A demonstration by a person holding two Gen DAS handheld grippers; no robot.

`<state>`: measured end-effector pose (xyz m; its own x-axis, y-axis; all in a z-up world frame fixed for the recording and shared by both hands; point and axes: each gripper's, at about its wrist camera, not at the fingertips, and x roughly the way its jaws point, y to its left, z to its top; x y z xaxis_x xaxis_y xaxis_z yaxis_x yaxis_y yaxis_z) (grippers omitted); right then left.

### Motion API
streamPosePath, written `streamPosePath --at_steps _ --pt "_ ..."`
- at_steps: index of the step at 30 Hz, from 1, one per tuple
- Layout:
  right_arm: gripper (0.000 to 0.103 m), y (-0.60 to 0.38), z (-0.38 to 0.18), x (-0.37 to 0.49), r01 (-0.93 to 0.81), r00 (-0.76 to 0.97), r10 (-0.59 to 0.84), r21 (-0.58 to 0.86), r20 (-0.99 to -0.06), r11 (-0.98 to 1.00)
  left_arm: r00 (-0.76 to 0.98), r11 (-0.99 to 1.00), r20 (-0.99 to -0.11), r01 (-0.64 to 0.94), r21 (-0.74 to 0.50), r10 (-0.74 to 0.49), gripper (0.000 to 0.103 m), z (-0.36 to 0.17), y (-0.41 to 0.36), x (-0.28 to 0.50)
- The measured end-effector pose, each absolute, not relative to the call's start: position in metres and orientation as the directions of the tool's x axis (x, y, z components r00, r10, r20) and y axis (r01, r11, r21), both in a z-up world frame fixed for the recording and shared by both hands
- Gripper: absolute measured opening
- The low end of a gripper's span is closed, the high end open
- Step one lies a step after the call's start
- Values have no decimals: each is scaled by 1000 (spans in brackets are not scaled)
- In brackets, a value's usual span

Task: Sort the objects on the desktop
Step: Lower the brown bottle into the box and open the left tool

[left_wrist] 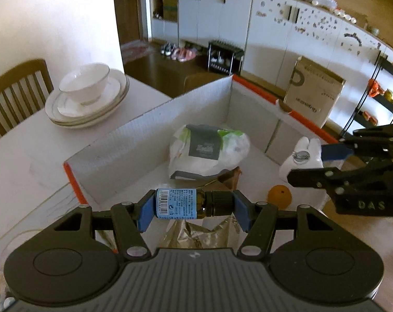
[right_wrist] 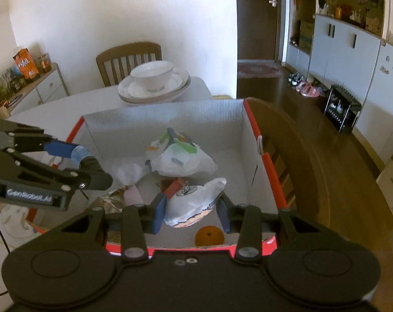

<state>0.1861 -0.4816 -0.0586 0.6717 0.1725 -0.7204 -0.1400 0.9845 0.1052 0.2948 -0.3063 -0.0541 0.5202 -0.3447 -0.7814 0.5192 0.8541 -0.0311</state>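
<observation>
My left gripper [left_wrist: 193,205] is shut on a small brown bottle [left_wrist: 191,204] with a blue label and black cap, held sideways over the near part of an open cardboard box [left_wrist: 144,127] with orange edges. It also shows in the right wrist view [right_wrist: 86,157]. My right gripper [right_wrist: 191,212] is shut on a white soft pouch [right_wrist: 193,202] with a metal clasp, held over the box [right_wrist: 170,119]; the pouch shows in the left wrist view [left_wrist: 301,160]. A white plastic bag [left_wrist: 209,150], an orange [left_wrist: 279,195] and crumpled foil [left_wrist: 204,234] lie in the box.
A stack of white plates with a bowl [left_wrist: 87,96] stands on the white table [left_wrist: 27,161] behind the box. A wooden chair [left_wrist: 17,88] is beyond it. Another chair [right_wrist: 295,150] stands at the box's right side. A cardboard carton [left_wrist: 313,91] stands on the floor.
</observation>
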Motion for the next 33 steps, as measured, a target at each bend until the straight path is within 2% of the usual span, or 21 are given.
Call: streamPosePath --at_steps 13,33 --pt "40 -482 -85 222 -197 541 202 110 -816 974 423 824 -858 566 0 -291 61 -81 -336 331" --pt "43 -461 -113 247 -261 399 174 71 -900 963 360 776 -901 629 43 -242 62 -99 -348 336"
